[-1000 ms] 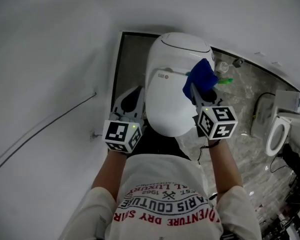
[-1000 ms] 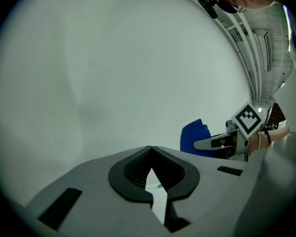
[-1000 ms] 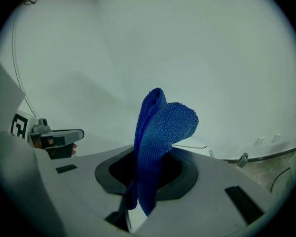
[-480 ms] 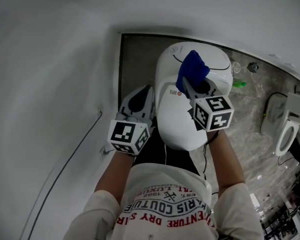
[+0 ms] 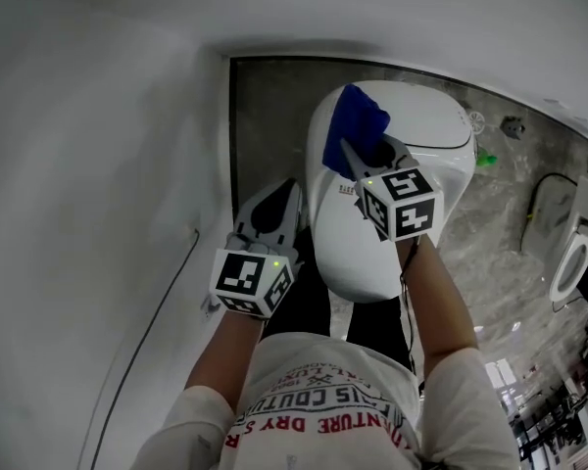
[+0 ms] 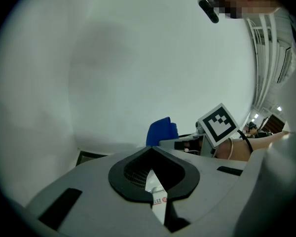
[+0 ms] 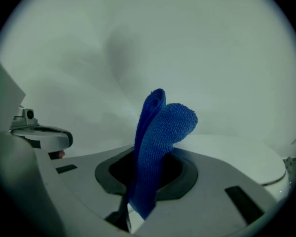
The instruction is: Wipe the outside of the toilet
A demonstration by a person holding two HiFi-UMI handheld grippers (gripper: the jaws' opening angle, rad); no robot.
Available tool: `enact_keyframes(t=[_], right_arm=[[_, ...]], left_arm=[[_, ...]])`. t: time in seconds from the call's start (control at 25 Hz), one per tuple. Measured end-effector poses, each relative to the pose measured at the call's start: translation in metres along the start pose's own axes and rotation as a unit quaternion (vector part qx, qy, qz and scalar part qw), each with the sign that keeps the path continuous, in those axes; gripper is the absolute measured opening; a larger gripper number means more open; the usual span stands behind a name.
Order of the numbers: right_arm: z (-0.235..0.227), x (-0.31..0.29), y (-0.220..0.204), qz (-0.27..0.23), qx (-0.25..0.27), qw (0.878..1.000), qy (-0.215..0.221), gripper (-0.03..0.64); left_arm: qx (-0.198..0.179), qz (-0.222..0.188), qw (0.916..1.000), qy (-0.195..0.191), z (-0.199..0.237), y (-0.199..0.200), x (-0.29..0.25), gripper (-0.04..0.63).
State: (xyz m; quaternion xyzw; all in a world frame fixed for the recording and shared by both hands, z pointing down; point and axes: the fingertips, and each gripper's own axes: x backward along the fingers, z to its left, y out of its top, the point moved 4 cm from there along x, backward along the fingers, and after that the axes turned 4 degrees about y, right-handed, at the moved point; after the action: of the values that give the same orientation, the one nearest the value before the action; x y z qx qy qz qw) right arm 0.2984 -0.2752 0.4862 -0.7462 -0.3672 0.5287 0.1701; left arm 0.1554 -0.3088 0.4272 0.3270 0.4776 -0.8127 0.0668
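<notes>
A white toilet (image 5: 412, 135) with its lid down stands below me in the head view. My right gripper (image 5: 356, 161) is shut on a folded blue cloth (image 5: 352, 128), which rests on the back left part of the toilet top. In the right gripper view the blue cloth (image 7: 159, 144) stands up between the jaws over the white toilet lid (image 7: 237, 154). My left gripper (image 5: 272, 207) hangs shut and with nothing in it beside the toilet's left flank. The left gripper view shows the blue cloth (image 6: 161, 132) and the right gripper's marker cube (image 6: 218, 124) ahead.
A white wall (image 5: 98, 164) with a thin cable (image 5: 147, 333) runs close on the left. Dark floor (image 5: 269, 116) shows behind the toilet and grey marbled floor (image 5: 490, 253) to its right. There lie a green object (image 5: 487, 158) and a second toilet (image 5: 571, 262).
The right gripper has carried the blue cloth from the toilet top's right side across to its back left. The left gripper has stayed beside the toilet's left flank.
</notes>
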Motion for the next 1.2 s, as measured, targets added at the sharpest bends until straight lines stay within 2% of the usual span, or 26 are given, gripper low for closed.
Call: enact_keyframes(t=[0.4, 0.72, 1.2], right_arm=[[-0.050, 0.036, -0.006, 0.015, -0.001, 1.000, -0.014, 0.077], [-0.096, 0.083, -0.020, -0.005, -0.032, 0.999, 0.002, 0.077], [-0.171, 0.140, -0.042, -0.021, -0.054, 0.998, -0.022, 0.077]], left_arm=[[0.010, 0.000, 0.9996, 0.027, -0.043, -0.017, -0.014, 0.005], [-0.001, -0.001, 1.0000, 0.007, -0.107, -0.020, -0.043, 0.005], [-0.020, 0.018, 0.9993, -0.027, -0.191, -0.043, -0.084, 0.005]])
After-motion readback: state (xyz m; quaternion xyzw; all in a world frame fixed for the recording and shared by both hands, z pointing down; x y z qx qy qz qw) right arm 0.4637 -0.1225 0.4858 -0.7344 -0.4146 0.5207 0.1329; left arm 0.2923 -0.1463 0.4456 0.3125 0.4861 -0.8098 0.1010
